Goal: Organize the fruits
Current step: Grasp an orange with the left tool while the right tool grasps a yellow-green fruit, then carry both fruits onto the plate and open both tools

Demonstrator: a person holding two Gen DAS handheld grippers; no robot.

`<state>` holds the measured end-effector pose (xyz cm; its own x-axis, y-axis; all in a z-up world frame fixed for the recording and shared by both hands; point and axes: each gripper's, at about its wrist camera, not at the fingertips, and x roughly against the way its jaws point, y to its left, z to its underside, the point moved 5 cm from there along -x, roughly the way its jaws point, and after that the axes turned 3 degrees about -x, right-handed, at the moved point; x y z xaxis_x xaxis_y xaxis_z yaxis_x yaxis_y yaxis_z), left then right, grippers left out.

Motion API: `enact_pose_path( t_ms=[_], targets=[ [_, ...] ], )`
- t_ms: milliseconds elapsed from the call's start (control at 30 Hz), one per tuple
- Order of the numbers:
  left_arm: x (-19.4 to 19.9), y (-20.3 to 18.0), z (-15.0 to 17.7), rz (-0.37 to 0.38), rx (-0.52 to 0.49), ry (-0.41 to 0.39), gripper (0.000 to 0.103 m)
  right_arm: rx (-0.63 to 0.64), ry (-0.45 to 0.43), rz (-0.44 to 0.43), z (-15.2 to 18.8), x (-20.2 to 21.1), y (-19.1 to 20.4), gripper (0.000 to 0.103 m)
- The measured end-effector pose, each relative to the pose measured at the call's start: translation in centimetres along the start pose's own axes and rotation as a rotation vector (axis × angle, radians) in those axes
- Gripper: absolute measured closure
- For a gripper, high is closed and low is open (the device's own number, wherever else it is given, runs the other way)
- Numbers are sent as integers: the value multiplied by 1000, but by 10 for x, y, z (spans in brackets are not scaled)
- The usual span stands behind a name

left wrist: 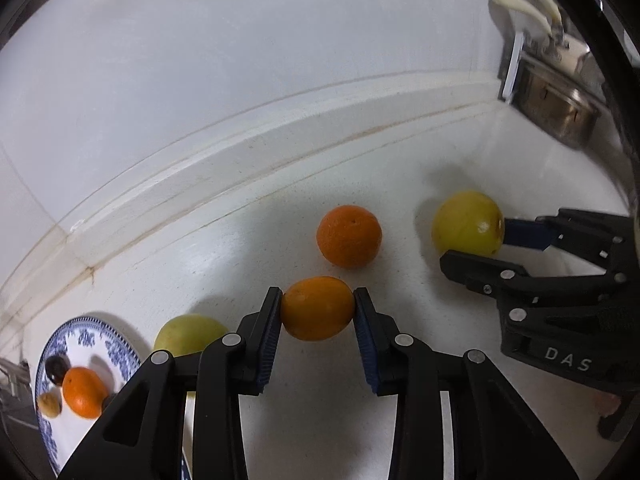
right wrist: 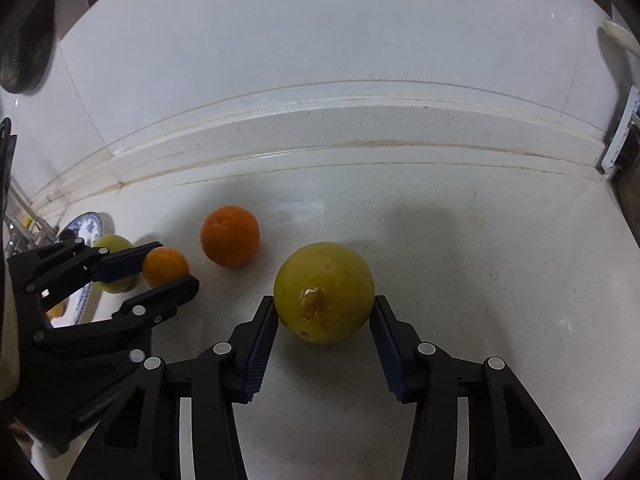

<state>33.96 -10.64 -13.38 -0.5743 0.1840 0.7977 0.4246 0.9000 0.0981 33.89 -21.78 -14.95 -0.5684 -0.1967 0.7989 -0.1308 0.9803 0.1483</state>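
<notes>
My left gripper is shut on a small orange that rests on the white counter; both blue pads press its sides. From the right wrist view that same left gripper and the small orange appear at left. My right gripper has its pad tips against a large yellow fruit with a brown blemish, and shows at the right of the left wrist view. A bigger orange lies loose between the two. Another yellow-green fruit sits beside a blue-patterned plate.
The plate holds an orange, a dark fruit and a small brownish fruit. A raised ledge and a white wall close off the back. A metal pot stands far right, a metal rack far left.
</notes>
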Motion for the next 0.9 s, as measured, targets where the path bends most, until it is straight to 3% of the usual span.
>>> enact_pose_path(
  t_ms=[900],
  targets=[
    [123,36,40,-2,146,-169,68,125,-166,-98,17,110,73,55]
  ],
)
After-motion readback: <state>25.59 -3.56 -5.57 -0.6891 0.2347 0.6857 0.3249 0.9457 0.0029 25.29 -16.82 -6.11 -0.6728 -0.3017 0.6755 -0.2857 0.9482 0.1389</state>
